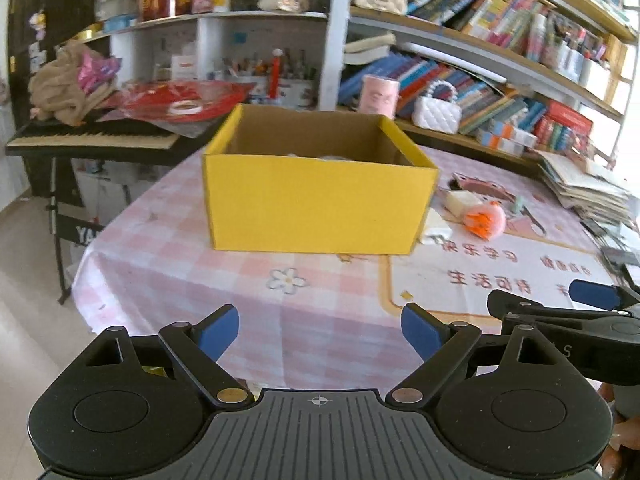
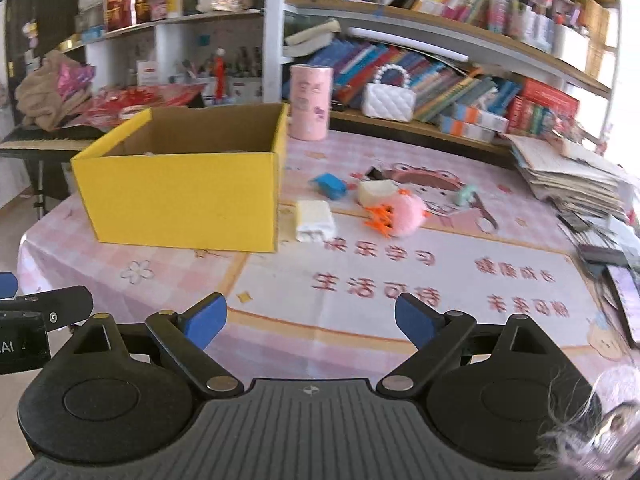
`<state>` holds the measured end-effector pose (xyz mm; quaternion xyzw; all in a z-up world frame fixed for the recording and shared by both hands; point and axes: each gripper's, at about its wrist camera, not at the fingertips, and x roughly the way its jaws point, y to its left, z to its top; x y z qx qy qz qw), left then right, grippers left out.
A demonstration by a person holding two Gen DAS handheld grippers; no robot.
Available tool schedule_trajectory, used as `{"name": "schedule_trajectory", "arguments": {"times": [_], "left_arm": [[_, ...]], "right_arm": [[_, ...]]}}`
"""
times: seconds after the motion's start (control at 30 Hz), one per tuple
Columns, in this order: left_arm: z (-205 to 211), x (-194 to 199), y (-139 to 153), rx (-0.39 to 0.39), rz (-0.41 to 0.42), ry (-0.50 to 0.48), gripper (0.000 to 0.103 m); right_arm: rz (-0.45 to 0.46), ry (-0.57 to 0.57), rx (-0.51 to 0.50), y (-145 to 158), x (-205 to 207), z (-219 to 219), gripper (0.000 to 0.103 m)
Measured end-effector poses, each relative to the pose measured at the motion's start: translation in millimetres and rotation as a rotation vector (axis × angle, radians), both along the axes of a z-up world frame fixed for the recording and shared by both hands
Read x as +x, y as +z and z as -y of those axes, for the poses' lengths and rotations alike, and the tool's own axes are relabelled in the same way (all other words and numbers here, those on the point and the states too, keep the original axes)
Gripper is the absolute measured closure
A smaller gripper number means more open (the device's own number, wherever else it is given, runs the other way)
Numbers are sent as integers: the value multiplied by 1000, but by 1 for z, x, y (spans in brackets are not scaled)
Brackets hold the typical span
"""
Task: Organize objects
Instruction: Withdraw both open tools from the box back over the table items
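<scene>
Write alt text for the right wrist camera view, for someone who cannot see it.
An open, empty right gripper hovers over a pink checked tablecloth facing an open yellow box. Right of the box lie a white block, blue item and pink fluffy toy; crowded bookshelves stand behind.

I read red Chinese characters printed on the tablecloth (image 2: 400,240), upside down from my side. The nearer row gives 生活可待 (image 2: 376,288) and, to its right, 未来可期 (image 2: 528,306). The farther row gives 快乐学习 (image 2: 380,254); the group right of it is too blurred to read. On the keyboard stand (image 1: 76,236) I make out white letters "YA", the rest cut off. On the left gripper's body (image 2: 16,346), white letters "AI". Book spines on the shelves are too blurred to read.
</scene>
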<state>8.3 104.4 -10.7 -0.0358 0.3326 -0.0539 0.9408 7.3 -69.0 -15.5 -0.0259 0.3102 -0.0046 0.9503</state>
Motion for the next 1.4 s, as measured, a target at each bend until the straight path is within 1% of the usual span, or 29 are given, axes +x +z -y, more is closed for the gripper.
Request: {"name": "schedule_trajectory", "arguments": {"times": [0.13, 0.33, 0.73, 1.1, 1.4], "left_arm": [[11, 0, 0, 4, 1, -54, 12], [28, 4, -3, -1, -6, -108, 12], [70, 24, -6, -2, -17, -155, 12], [128, 59, -5, 14, -32, -164, 12], [181, 89, -10, 32, -48, -132, 12]], "right_arm": [[-3, -49, -2, 0, -8, 11, 11], [-12, -114, 0, -2, -14, 30, 10], [-29, -186, 10, -5, -3, 73, 9], [-46, -197, 25, -5, 34, 130, 9], [-54, -176, 41, -8, 68, 187, 10]]}}
